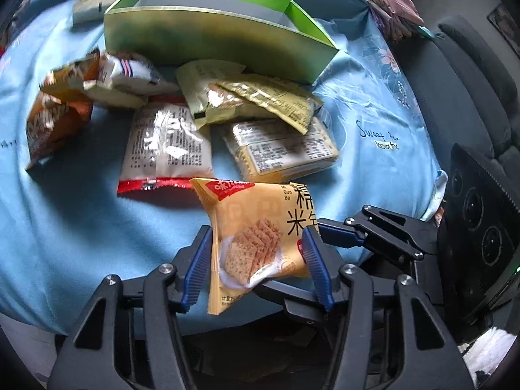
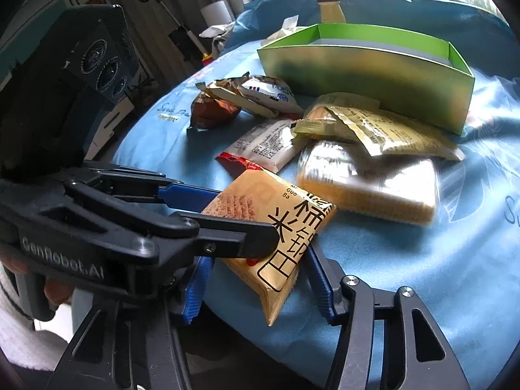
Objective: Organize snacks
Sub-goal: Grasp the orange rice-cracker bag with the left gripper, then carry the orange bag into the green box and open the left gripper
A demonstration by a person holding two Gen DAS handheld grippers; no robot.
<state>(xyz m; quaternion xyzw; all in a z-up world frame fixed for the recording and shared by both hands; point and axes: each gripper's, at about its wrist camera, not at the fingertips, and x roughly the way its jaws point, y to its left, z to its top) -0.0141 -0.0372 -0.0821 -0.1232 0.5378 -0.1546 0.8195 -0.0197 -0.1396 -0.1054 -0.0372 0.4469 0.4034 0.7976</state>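
Observation:
A yellow rice-cracker packet is held above the blue cloth between both grippers. My left gripper has its blue pads on the packet's two sides. In the right wrist view the left gripper clamps the same packet from the left, one finger above and one below. My right gripper stands wide around the packet's lower end, pads apart from it. The right gripper also shows in the left wrist view at the packet's right edge. An open green box stands behind the snack pile; it also shows in the right wrist view.
Several loose snack packets lie on the blue cloth: an orange bag, a white-and-red packet, a cracker pack, gold sachets. A yellow bottle stands behind the box. A dark chair is at right.

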